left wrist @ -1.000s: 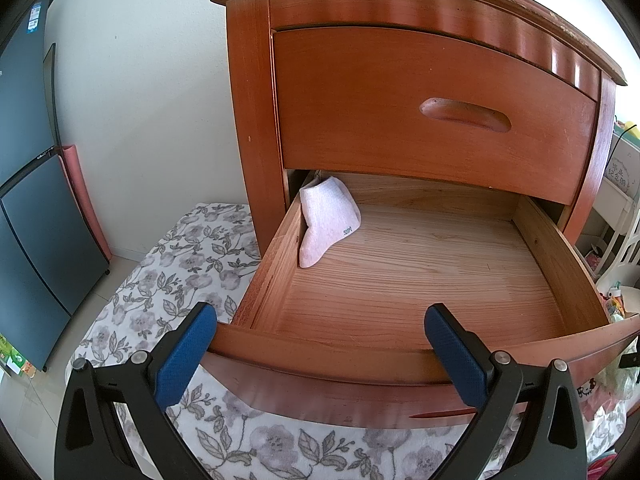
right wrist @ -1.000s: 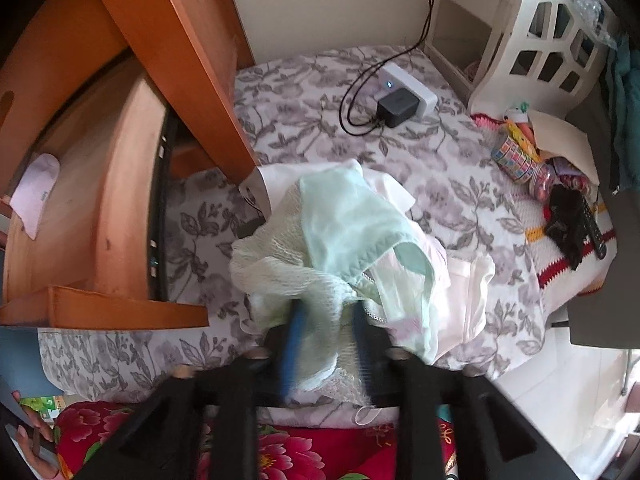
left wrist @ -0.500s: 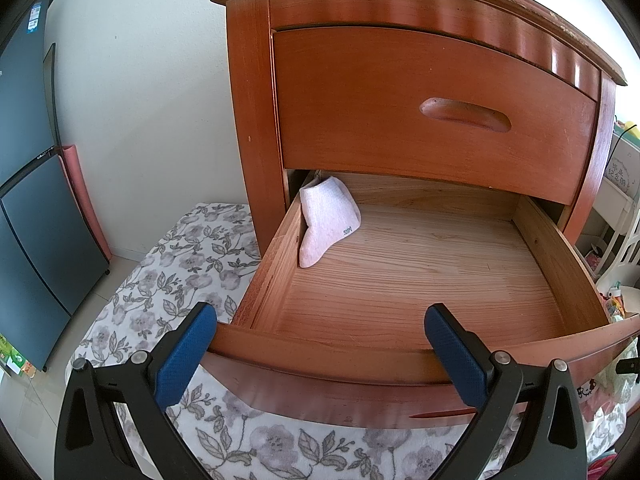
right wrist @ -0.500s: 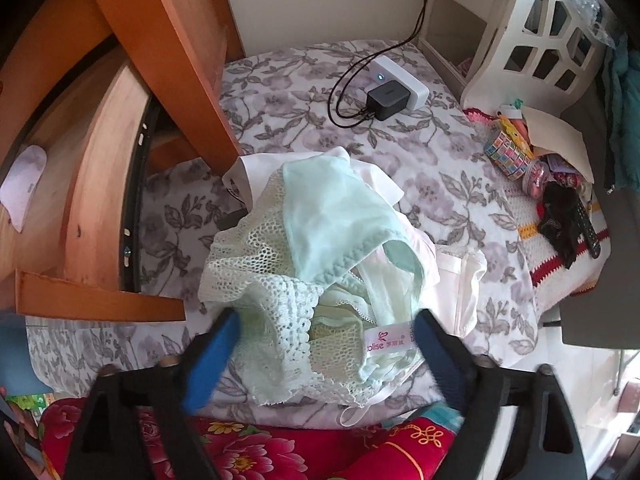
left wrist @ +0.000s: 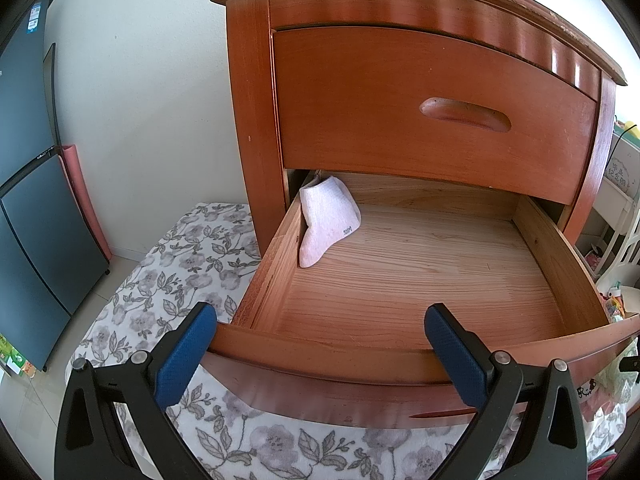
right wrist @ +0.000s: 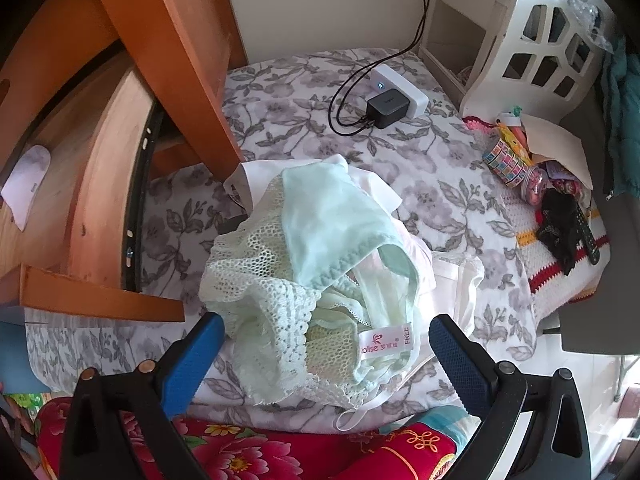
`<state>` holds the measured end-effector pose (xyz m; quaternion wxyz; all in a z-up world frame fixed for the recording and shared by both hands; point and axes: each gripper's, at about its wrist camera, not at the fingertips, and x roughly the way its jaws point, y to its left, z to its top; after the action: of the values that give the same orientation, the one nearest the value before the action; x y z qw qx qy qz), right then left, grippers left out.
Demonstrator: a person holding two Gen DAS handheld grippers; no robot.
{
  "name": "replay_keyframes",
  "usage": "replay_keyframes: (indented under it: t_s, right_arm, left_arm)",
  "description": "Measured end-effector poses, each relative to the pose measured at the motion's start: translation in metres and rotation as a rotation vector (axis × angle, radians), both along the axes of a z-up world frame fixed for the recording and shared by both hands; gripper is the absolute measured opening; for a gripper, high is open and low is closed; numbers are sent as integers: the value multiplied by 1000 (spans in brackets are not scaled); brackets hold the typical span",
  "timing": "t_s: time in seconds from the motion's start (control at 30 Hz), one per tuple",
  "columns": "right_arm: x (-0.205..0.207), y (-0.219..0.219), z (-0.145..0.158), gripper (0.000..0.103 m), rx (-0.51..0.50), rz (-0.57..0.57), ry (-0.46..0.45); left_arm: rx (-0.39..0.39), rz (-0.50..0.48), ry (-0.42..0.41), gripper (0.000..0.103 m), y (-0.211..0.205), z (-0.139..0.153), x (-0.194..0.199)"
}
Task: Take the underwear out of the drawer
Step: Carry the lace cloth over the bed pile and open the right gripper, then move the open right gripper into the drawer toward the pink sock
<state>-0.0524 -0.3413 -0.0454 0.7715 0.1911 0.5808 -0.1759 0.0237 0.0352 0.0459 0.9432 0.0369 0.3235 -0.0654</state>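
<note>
On the floral sheet (right wrist: 448, 168), underwear (right wrist: 320, 280) lies between released right tongs (right wrist: 322, 354); left tongs (left wrist: 320, 354) gape.

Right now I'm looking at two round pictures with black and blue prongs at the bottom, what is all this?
Those prongs are hand-held grippers, one in each of a person's hands, each with a fisheye camera looking along its two fingers. One picture is from the left gripper, open and empty before the pulled-out drawer, where only a pale sock lies. The other is from the right gripper, pointing down at a pile of light green underwear on a flowered cloth beside the drawer. Its jaws have just been opening and now stand wide on either side of the pile, not pressing it. Nothing is held.
</note>
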Motion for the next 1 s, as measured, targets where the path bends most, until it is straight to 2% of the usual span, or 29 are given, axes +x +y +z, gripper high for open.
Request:
replay_keyframes:
  t_s: [0.27, 0.53, 0.77, 1.0]
  right_arm:
    - [0, 9, 18, 103, -38, 14, -49]
    - [6, 23, 61, 103, -89, 41, -162]
    - [20, 54, 92, 103, -110, 119, -228]
    - [38, 92, 120, 103, -123, 229, -300]
  left_arm:
    - [0, 0, 0, 103, 0, 0, 0]
    - [0, 0, 0, 103, 0, 0, 0]
    - [-9, -3, -3, 103, 2, 2, -2]
    - [-58, -10, -28, 103, 9, 7, -7]
